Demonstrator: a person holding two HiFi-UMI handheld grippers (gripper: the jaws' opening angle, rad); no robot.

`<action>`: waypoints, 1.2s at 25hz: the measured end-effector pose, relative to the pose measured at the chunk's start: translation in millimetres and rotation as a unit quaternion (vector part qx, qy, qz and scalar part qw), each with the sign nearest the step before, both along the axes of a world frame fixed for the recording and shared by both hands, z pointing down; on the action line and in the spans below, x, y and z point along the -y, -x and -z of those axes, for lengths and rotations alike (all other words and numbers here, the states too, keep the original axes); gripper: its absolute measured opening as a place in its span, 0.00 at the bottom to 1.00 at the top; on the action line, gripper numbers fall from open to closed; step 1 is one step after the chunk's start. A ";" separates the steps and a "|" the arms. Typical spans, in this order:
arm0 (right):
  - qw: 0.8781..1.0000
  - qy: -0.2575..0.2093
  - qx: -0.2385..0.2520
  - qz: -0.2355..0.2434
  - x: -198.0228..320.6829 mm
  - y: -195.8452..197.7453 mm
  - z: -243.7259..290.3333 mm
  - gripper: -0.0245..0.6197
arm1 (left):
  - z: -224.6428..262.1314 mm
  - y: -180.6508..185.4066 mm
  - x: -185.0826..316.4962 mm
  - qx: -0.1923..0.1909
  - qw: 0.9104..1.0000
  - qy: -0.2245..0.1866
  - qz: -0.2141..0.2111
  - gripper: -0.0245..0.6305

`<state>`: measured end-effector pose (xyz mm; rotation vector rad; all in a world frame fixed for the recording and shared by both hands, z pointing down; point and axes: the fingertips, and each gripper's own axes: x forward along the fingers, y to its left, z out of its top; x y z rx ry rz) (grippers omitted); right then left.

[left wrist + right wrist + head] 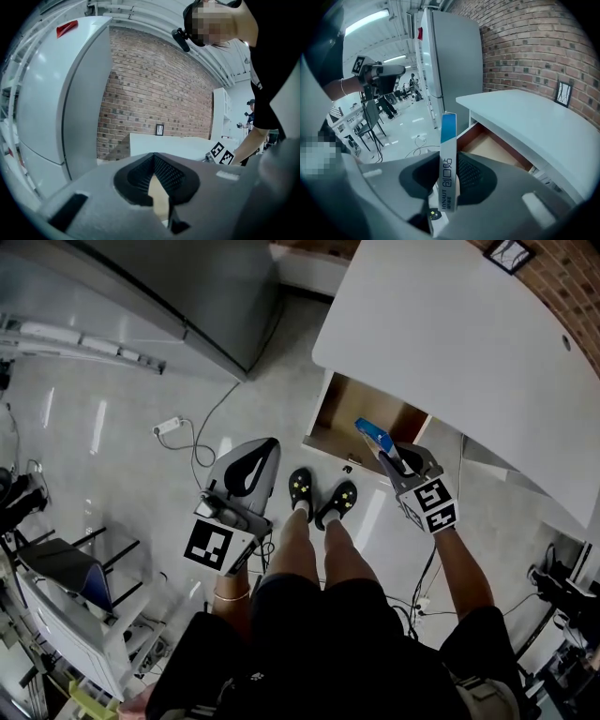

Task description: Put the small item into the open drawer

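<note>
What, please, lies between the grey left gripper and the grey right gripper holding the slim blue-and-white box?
In the head view, the person's two black shoes stand between the left gripper and the right gripper, which grips the box.

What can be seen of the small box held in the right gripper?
The small box is a slim, flat carton, seemingly cardboard: white with a blue top end and dark print down its narrow face. It looks closed and undamaged. Its lower half is clamped between the pads of the right gripper, blue end sticking out beyond them. It is held in the air near the open drawer, not in it; nothing else touches it.
</note>
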<state>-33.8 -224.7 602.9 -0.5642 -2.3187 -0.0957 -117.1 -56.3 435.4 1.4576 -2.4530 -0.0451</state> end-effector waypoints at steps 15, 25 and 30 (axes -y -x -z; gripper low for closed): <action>0.998 -0.035 -0.022 0.044 -2.4 17.4 -58.3 0.19 | -36.0 0.1 -3.8 -0.014 1.000 0.022 0.004 0.03; 0.989 -0.080 -0.059 0.109 -9.8 19.8 -103.6 0.19 | -64.3 12.0 -3.8 -0.025 0.999 0.018 0.017 0.03; 0.987 -0.081 -0.080 0.114 -8.1 21.8 -125.4 0.19 | -76.0 18.8 -4.6 -0.028 0.999 0.020 0.027 0.04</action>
